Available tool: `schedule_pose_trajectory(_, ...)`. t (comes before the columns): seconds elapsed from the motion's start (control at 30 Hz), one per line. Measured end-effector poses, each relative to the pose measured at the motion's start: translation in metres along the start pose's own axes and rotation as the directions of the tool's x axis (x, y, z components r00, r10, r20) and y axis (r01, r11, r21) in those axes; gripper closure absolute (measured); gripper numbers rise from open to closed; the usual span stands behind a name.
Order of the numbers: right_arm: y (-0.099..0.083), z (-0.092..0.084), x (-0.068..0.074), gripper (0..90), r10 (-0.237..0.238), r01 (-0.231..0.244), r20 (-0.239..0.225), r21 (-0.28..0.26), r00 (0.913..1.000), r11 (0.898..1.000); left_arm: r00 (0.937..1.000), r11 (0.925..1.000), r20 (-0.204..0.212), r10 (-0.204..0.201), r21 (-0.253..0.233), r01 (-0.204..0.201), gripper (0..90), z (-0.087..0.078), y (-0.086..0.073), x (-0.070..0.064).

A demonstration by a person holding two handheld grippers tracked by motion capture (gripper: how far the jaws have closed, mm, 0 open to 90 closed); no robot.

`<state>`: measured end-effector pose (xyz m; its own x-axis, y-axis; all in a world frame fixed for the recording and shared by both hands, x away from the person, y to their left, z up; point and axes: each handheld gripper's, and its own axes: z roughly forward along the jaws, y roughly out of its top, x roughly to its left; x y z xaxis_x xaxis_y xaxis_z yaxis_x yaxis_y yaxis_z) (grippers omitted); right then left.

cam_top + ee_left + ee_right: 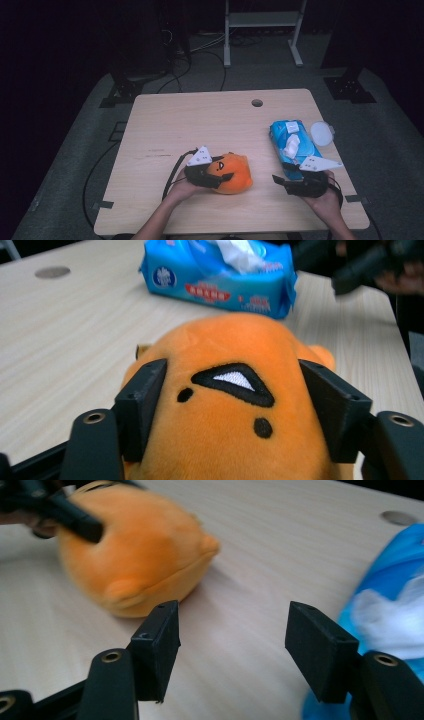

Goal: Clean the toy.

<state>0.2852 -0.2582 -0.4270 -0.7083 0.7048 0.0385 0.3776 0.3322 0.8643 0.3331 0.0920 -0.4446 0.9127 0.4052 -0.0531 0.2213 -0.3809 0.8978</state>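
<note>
Lying just left of the middle of the high view, low on the pale wooden table (165, 125): one round orange plush toy with a black-and-white stitched eye (234, 172). Straddling its left side, the left gripper (220, 175), one black jaw on each flank of the toy, set partly apart; seen in the left gripper view with both jaws against the plush (220, 405), though whether pressing or only touching cannot be told. Further right, one blue plastic pack of wet wipes (292, 145) with a white wipe (292, 146) poking from the top. Just right of the pack, one round clear lid (321, 133). Lower right, the right gripper (278, 180), jaws spread wide, holding nothing.
</note>
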Motion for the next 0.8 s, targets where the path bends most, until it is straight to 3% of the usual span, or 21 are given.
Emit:
schedule_pose_trajectory(0.2,0.023,0.000,-0.021,39.1,-0.020,0.022,0.088,-0.018,0.9959,1.000,0.9998,0.9997,-0.006,0.021,0.011,-0.021,30.1,0.002,0.000,-0.003)
schedule_pose_trajectory(0.3,0.033,0.006,-0.037,39.5,-0.033,0.034,0.150,-0.003,0.9882,0.999,0.9997,0.9995,-0.004,0.026,0.016,-0.026,29.0,0.003,0.000,-0.004)
schedule_pose_trajectory(0.33,0.035,0.011,-0.045,40.7,-0.030,0.030,0.184,0.002,0.9825,1.000,0.9996,0.9995,-0.003,0.027,0.018,-0.027,28.5,0.003,0.000,-0.004)
schedule_pose_trajectory(0.37,0.035,0.018,-0.057,45.4,0.001,-0.001,0.224,0.000,0.9745,1.000,0.9996,0.9994,-0.005,0.027,0.024,-0.027,28.2,0.003,0.000,-0.004)
schedule_pose_trajectory(0.4,0.034,0.022,-0.061,46.1,0.011,-0.013,0.236,0.007,0.9716,1.000,0.9995,0.9992,-0.008,0.031,0.027,-0.031,27.9,0.003,0.000,-0.005)
schedule_pose_trajectory(0.47,0.032,0.024,-0.062,46.6,0.007,-0.014,0.254,0.022,0.9672,1.000,0.9988,0.9982,-0.009,0.048,0.037,-0.047,27.7,0.003,0.001,-0.006)
schedule_pose_trajectory(0.53,0.028,0.026,-0.062,47.8,-0.031,0.013,0.299,0.060,0.9538,0.998,0.9987,0.9980,-0.009,0.050,0.040,-0.050,27.4,0.003,0.002,-0.007)
schedule_pose_trajectory(0.67,0.022,0.029,-0.068,50.0,0.004,-0.028,0.291,0.078,0.9568,0.997,0.9988,0.9976,-0.007,0.049,0.049,-0.048,26.3,0.004,0.002,-0.006)
schedule_pose_trajectory(0.8,0.022,0.032,-0.068,59.6,0.000,-0.033,0.309,0.102,0.9511,0.994,0.9979,0.9962,-0.016,0.063,0.061,-0.062,23.4,0.004,0.003,-0.009)
